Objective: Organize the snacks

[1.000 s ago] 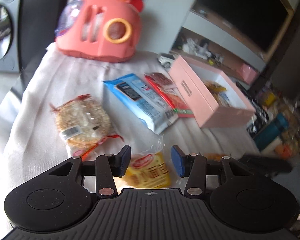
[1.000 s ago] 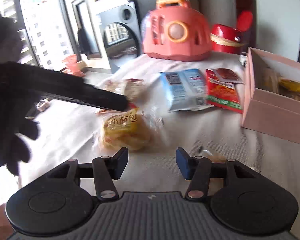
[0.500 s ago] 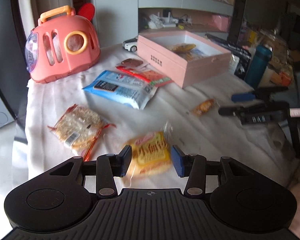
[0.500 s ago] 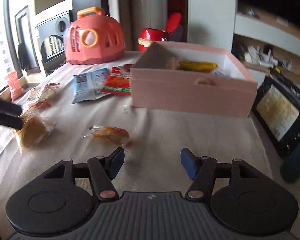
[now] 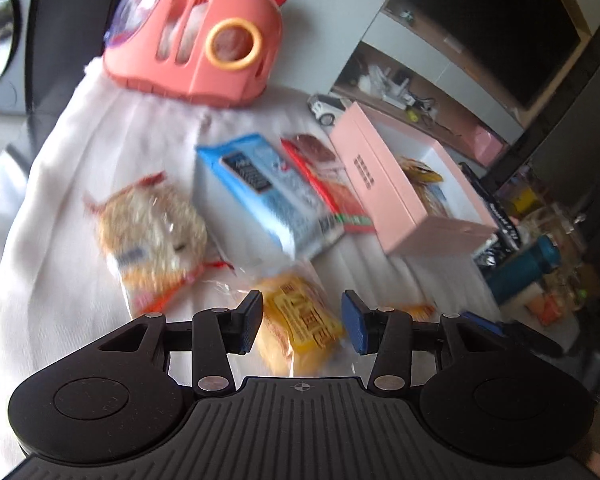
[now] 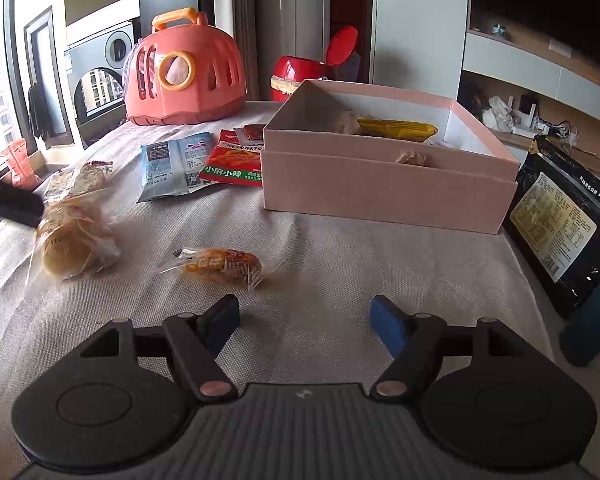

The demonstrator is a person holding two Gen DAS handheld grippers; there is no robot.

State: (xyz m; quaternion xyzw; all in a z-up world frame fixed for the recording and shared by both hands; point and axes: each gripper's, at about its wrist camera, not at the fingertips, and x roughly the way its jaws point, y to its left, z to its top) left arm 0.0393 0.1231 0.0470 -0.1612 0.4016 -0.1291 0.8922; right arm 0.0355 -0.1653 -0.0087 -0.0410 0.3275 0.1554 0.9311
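My left gripper (image 5: 302, 322) is open with its blue pads on either side of a yellow bread packet (image 5: 300, 322); whether they touch it I cannot tell. The same packet lies at the left in the right wrist view (image 6: 74, 242), next to the left gripper's dark finger. My right gripper (image 6: 304, 320) is open and empty above the cloth, just short of a small orange wrapped snack (image 6: 220, 266). A pink box (image 6: 384, 178) with several snacks inside stands beyond; it also shows in the left wrist view (image 5: 396, 196).
A blue packet (image 5: 260, 192), a red packet (image 5: 328, 192) and a rice cracker pack (image 5: 148, 232) lie on the white cloth. A pink toy carrier (image 6: 184, 76) and red bin (image 6: 300, 76) stand at the back. A black bag (image 6: 560, 228) and teal bottle (image 5: 524, 268) stand right.
My left gripper has swung back over the bread packet, which now sits deeper between the pads. My right gripper has drawn nearer the small orange snack and its jaws have widened.
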